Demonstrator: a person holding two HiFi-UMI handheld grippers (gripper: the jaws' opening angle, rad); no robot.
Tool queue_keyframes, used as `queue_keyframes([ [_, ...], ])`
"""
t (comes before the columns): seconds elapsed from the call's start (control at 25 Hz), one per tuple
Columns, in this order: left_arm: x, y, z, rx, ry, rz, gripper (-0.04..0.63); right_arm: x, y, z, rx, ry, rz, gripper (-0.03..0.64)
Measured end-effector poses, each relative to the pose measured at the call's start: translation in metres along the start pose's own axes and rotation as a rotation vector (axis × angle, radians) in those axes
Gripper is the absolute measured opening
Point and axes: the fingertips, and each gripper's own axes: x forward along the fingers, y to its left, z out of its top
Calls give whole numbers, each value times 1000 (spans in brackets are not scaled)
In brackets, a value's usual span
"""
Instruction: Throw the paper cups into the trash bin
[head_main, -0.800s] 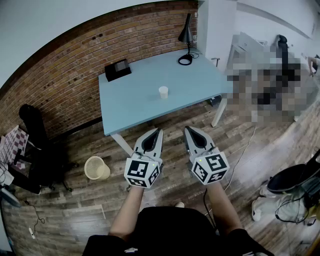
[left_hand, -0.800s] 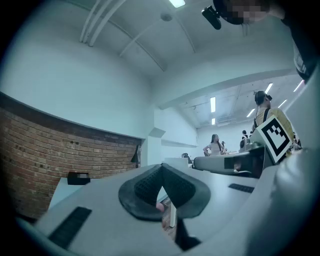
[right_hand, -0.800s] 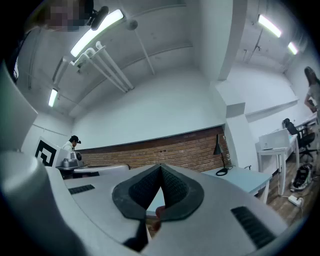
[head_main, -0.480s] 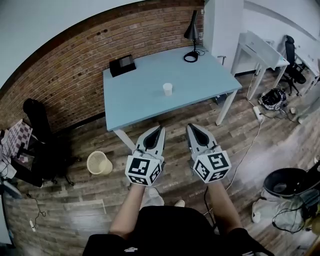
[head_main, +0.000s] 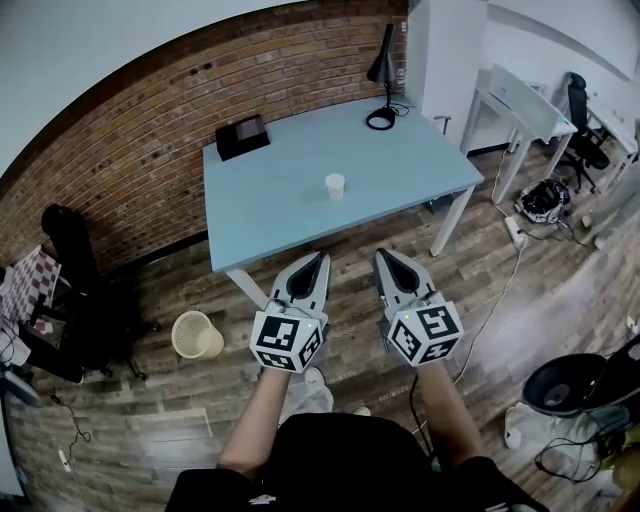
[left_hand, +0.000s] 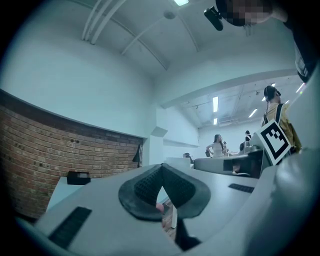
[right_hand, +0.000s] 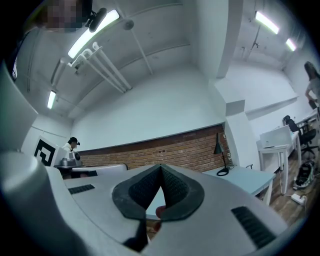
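A single white paper cup (head_main: 335, 186) stands upright near the middle of the light blue table (head_main: 270, 205). A cream mesh trash bin (head_main: 195, 335) sits on the wood floor left of the table's near corner. My left gripper (head_main: 318, 260) and right gripper (head_main: 382, 255) hover side by side over the floor in front of the table, well short of the cup. Both are shut with nothing between the jaws. In the left gripper view the left gripper (left_hand: 161, 169) has its pads meeting at the tip, and the right gripper (right_hand: 161, 170) looks the same in the right gripper view.
A black box (head_main: 242, 137) and a black desk lamp (head_main: 382, 70) stand on the table's far side by the brick wall. A black chair (head_main: 75, 300) is at left. White desks (head_main: 520, 95), cables and a dark bin (head_main: 575, 385) lie at right.
The view has shifted slightly; table and cup sit a little differently in frame. Both grippers keep the same pose, shut and empty.
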Motion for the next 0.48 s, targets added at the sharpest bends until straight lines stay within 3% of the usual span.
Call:
queue_keyframes([
  [0.48, 44, 62, 0, -15, -8, -31, 2, 68, -14, -1, 2, -1, -36, -5],
])
